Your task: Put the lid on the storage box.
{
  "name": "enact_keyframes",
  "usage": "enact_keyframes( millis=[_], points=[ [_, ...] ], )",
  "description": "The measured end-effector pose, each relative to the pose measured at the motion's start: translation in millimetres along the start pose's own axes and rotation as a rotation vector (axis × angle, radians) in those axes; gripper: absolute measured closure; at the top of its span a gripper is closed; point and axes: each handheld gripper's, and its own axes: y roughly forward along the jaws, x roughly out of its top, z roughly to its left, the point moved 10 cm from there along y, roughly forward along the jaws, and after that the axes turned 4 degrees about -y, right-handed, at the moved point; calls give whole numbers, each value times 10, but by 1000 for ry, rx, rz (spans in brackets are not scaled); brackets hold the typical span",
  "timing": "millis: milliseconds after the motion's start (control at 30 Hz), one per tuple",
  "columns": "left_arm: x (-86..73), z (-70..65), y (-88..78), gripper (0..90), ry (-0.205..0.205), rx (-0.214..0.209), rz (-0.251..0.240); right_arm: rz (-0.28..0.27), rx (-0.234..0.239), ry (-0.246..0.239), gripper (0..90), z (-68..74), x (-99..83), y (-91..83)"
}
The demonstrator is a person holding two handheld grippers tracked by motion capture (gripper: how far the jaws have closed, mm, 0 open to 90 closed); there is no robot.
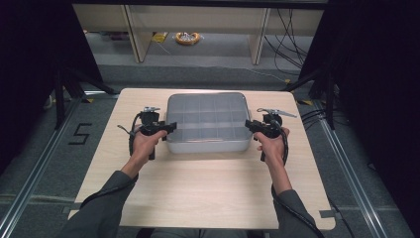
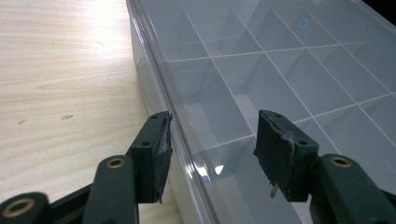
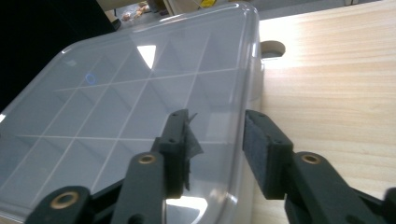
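Note:
A clear plastic compartment box (image 1: 207,121) with its lid on stands at the far middle of the wooden table (image 1: 198,188). My left gripper (image 1: 171,128) is at the box's left side. In the left gripper view its jaws (image 2: 212,140) straddle the lid's edge: one pad (image 2: 156,154) sits outside the wall, the other hangs over the lid (image 2: 280,70). My right gripper (image 1: 249,125) is at the right side. Its jaws (image 3: 217,135) straddle the rim of the lid (image 3: 116,93) in the same way, with a narrower gap. I see no pad pair clamping anything.
The box holds several dividers, and I see nothing in its cells. A round notch (image 3: 272,47) is cut in the table edge beyond the box. Bare tabletop lies between the box and the person. Black curtains flank the table; cables and a yellow ring (image 1: 187,38) lie on the floor behind.

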Motion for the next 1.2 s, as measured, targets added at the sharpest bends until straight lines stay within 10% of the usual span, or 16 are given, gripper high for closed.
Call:
enact_keyframes(
  millis=[500,1200],
  points=[
    [81,-2,-248,404,-48,-56,-45,-29,42,-31,633,-57,-37,-192],
    [-372,-126,-599,349,-22,-151,-13,-49,87,-33,488,3,-318,-500]
  ],
)
